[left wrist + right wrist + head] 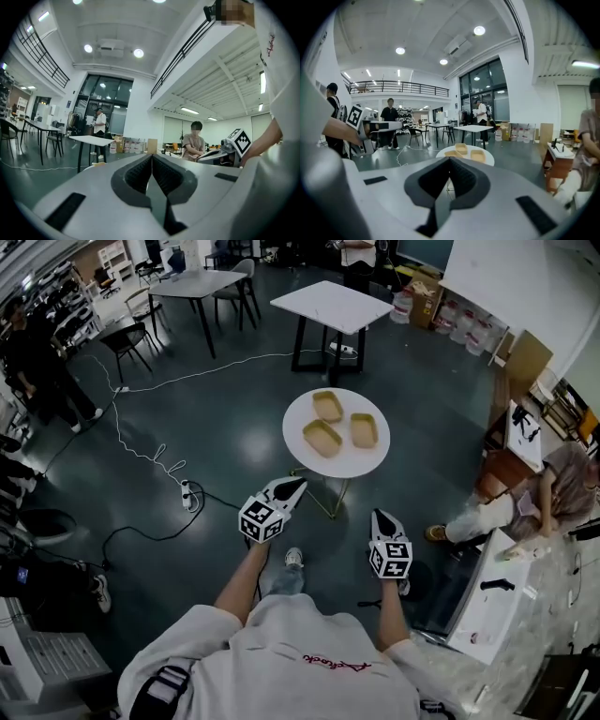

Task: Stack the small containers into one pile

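Tan containers (322, 438) x3, unstacked on round table (362, 465); L tongs (297, 485) & R tongs (378, 515) closed, empty.

Holding the left gripper (292, 487) out ahead, roughly level, jaws pressed together with nothing between. Holding the right gripper (379, 516) well apart to its right, tipped slightly downward, jaws likewise closed and empty. Reaching forward with bare left forearm (246, 576) and right forearm (389, 610).

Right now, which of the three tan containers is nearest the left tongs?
The near-left container on the round table; the back container and the right container lie farther from the left tongs.
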`<control>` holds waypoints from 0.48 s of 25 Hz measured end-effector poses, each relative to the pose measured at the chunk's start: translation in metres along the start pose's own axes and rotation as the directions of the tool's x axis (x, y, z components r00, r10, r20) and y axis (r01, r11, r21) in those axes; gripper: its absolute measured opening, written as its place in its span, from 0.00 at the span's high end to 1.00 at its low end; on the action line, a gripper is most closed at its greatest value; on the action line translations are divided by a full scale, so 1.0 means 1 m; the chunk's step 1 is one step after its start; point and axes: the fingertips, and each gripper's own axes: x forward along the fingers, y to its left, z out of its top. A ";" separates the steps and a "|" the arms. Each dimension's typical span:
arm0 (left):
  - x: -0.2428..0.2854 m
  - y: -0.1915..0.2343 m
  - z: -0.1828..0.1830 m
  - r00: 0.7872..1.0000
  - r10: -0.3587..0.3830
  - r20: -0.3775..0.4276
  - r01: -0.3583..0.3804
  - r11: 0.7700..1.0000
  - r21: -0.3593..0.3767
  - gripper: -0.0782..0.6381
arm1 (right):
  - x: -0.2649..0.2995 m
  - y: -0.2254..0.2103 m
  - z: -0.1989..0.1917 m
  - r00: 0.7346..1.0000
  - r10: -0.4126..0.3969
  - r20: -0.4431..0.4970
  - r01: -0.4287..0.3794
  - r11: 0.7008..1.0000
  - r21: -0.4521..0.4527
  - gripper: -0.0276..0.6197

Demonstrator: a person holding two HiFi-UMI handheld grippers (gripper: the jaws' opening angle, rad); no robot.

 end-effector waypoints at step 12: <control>0.071 0.107 0.025 0.999 -0.030 0.017 0.030 0.999 -0.020 0.88 | 0.114 -0.022 0.055 1.000 -0.025 -0.009 0.025 1.000 -0.017 0.93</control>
